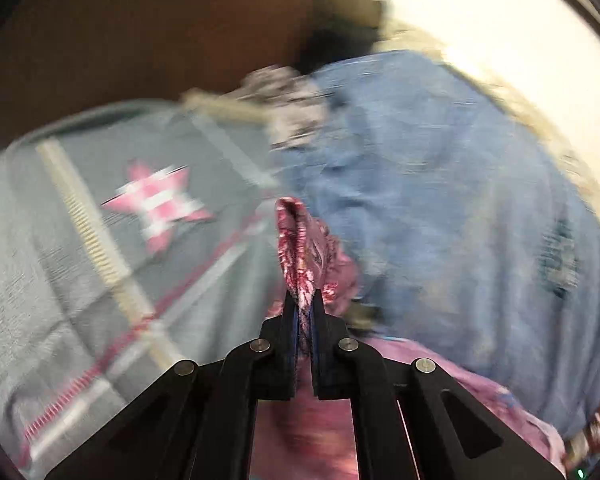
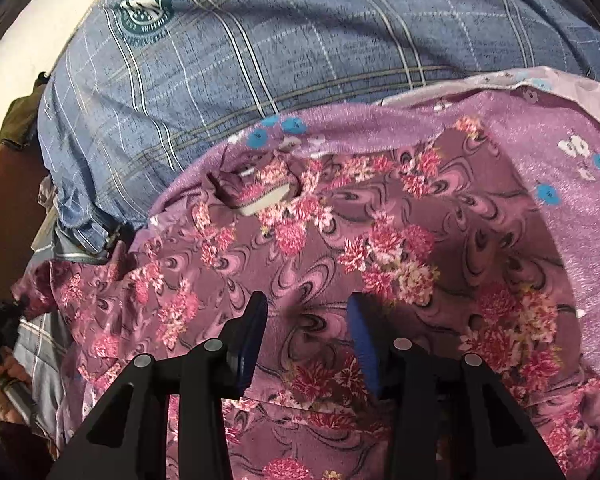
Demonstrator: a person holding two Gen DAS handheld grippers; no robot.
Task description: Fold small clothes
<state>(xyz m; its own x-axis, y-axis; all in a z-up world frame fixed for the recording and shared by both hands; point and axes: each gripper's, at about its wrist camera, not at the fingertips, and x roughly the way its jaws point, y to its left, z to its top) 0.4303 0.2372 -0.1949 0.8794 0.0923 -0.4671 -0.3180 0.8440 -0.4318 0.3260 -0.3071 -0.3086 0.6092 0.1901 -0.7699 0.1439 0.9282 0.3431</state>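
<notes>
A small purple garment with pink flowers (image 2: 340, 232) lies spread in the right wrist view, its collar (image 2: 256, 192) toward the far side. My right gripper (image 2: 306, 316) is open just above its cloth, holding nothing. My left gripper (image 1: 305, 300) is shut on a bunched edge of the floral garment (image 1: 296, 232), which stands up between the fingers. The left wrist view is blurred by motion. At the far left of the right wrist view the left gripper (image 2: 4, 324) shows holding the garment's corner.
A blue checked shirt with a round green badge (image 2: 260, 40) lies behind the floral garment. A lilac cloth with blue and white flowers (image 2: 580, 200) lies under it at the right. A grey garment with a pink star (image 1: 156, 204) lies at the left.
</notes>
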